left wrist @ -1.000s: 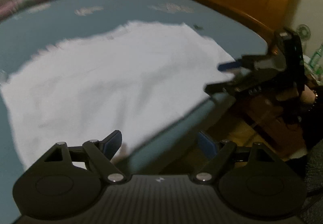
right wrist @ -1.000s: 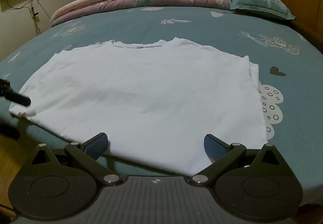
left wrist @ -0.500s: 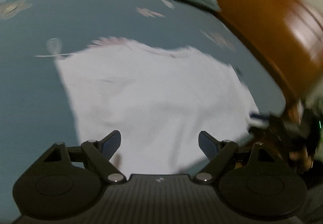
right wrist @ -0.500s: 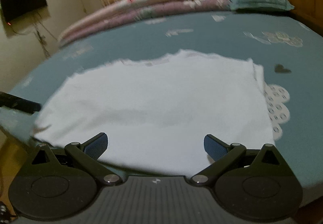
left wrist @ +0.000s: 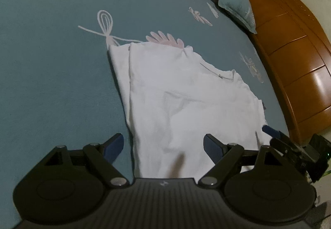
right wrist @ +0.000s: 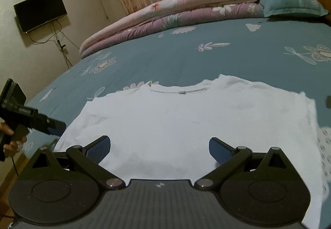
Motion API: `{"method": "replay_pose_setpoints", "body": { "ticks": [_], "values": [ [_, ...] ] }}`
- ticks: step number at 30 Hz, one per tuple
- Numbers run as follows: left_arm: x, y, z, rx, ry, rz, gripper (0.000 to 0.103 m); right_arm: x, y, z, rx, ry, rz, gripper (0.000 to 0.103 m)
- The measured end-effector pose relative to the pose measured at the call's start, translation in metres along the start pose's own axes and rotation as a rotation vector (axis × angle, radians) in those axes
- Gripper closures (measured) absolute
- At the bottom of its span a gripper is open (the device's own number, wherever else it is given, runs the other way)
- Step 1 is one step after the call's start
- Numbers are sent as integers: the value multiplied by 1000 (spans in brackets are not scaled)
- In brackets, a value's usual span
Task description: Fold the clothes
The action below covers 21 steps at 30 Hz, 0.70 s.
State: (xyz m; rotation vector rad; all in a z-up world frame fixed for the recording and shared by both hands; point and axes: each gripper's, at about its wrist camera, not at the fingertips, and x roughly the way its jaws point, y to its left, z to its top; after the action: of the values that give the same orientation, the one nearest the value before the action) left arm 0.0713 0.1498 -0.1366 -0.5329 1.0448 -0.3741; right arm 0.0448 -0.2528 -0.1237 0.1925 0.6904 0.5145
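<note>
Two grippers hang over the near hem of a white T-shirt point(right wrist: 186, 123) spread flat on the teal bedsheet point(right wrist: 186, 57), one toward each bottom corner. In the right wrist view the shirt fills the middle of the frame, its collar in the upper middle and its hem at the bottom, under the right gripper point(right wrist: 159, 148). That puts its neck-to-hem line pointing away from the grippers, toward the rolled quilt point(right wrist: 175, 10) at the top of the frame. Both sleeves look tucked in, since the sides run as straight edges with a doubled layer at the right.

Each gripper stands wide open with nothing held between its blue pads. The left gripper point(left wrist: 163, 147) straddles the shirt's side edge in its own view, one pad over the sheet and the other over cloth; in the right wrist view it shows at the left edge of the frame, held by a hand point(right wrist: 9, 138), just beside that corner. The right gripper sits over the hem's middle to right.

My guess is that a fold toward the collar needs both corners pinched, and both are about equally close.
</note>
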Motion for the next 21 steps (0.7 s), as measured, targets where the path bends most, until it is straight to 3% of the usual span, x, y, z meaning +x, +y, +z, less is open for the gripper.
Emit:
{"method": "replay_pose_setpoints", "body": {
  "ticks": [9, 12, 17, 21],
  "values": [
    [25, 30, 59, -61, 23, -101, 17, 32, 2, 57, 21, 0, -43, 0],
    [34, 38, 72, -117, 30, -160, 12, 40, 2, 71, 27, 2, -71, 0],
    [36, 42, 63, -180, 34, -218, 10, 49, 2, 92, 35, 1, -71, 0],
    [27, 50, 35, -283, 24, -277, 10, 57, 1, 107, 28, 1, -66, 0]
  ]
}}
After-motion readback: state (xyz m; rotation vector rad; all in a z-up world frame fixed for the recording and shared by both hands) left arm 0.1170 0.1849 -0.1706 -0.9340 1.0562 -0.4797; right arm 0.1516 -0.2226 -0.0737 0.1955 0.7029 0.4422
